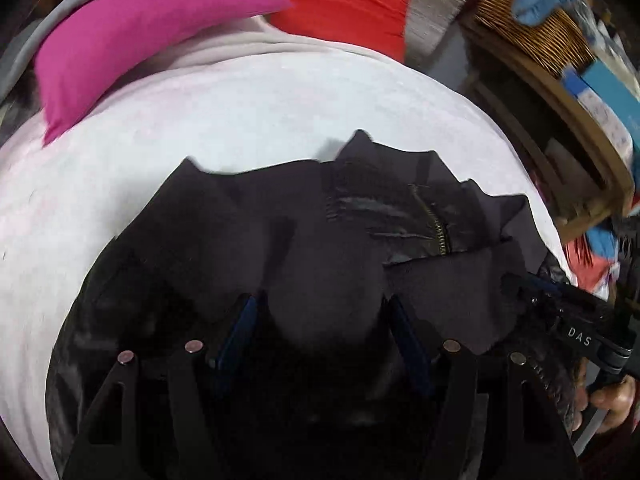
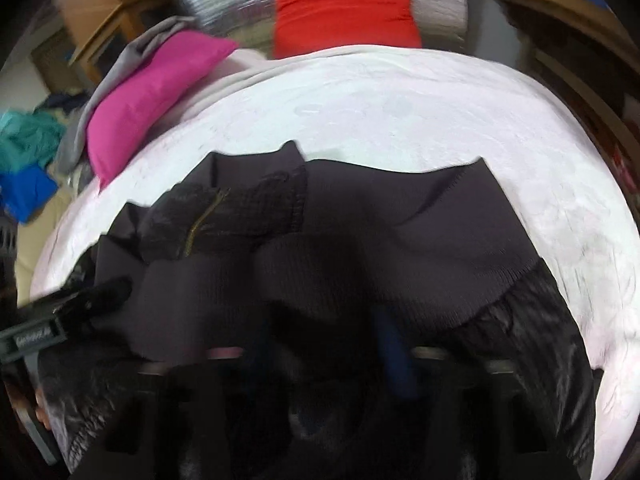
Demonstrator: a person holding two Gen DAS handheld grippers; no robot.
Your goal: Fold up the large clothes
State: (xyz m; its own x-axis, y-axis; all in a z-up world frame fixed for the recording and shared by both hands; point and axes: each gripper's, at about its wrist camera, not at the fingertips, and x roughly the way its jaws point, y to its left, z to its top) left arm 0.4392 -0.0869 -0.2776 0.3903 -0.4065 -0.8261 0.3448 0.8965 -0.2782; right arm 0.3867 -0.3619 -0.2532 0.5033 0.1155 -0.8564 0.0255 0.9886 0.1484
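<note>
A black jacket (image 1: 280, 232) with a brass zipper (image 1: 436, 228) and ribbed hem lies bunched on the white bedspread (image 1: 240, 120). My left gripper (image 1: 320, 320) has jacket fabric between its blue-padded fingers (image 1: 240, 320) and looks shut on it. The right gripper (image 1: 520, 284) shows at the right edge of the left wrist view, clamped on the jacket's edge. In the right wrist view the jacket (image 2: 360, 232) fills the foreground, its ribbed hem draped over my right gripper (image 2: 320, 340). The left gripper (image 2: 112, 292) shows at the left there, gripping the jacket.
A magenta pillow (image 1: 132, 32) and a red pillow (image 1: 344, 0) lie at the head of the bed. A wicker basket (image 1: 532, 28) stands on wooden furniture at the right. Loose teal and blue clothes (image 2: 28, 160) lie left of the bed.
</note>
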